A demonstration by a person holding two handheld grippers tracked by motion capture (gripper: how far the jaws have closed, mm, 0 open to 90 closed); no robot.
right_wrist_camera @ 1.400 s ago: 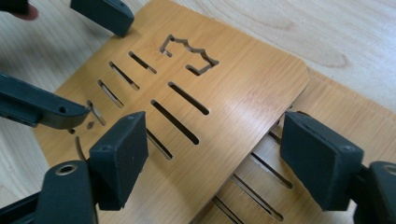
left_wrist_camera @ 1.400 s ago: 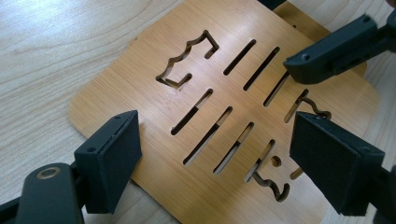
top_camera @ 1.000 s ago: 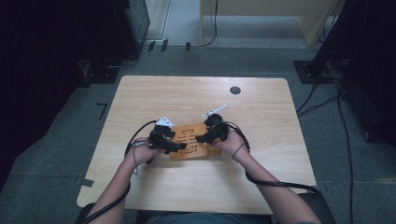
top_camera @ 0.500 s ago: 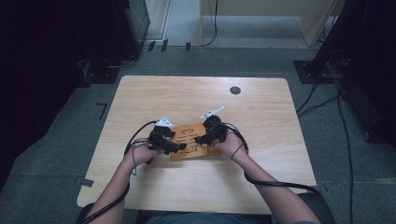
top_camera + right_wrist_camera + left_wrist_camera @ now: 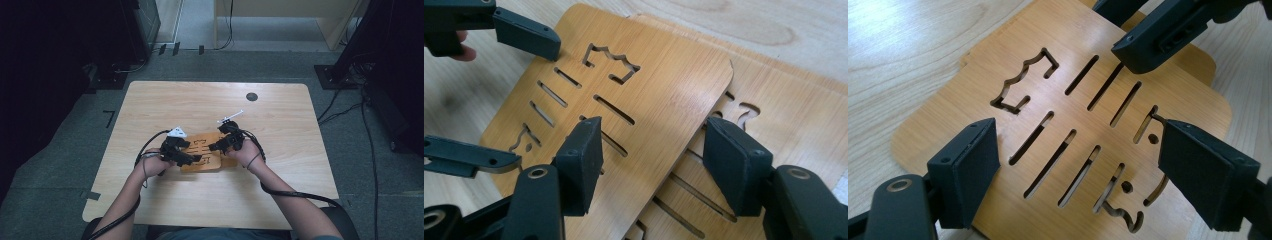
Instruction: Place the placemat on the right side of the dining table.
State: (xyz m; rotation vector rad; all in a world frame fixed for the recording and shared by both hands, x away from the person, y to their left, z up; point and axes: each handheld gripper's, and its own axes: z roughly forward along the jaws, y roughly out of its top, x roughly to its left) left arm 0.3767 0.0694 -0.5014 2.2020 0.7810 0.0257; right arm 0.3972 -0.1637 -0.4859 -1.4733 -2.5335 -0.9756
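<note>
Two thin wooden boards [image 5: 207,161] with cut slots and shaped holes lie stacked on the table, the upper one [image 5: 649,80] shifted off the lower one [image 5: 784,115]. My left gripper [image 5: 1085,170] hovers open over the upper board [image 5: 1083,100], its pads wide apart. My right gripper [image 5: 656,165] straddles the upper board's edge and its jaws have just been closing. One pad [image 5: 581,160] is over the upper board, the other over the lower one, and neither visibly presses. In the high view the left gripper [image 5: 194,159] and right gripper [image 5: 215,146] meet over the boards.
The light wooden table [image 5: 210,105] has a small round dark hole [image 5: 252,96] near its far right side. Cables trail from both grippers toward the person. Dark equipment and floor cables surround the table.
</note>
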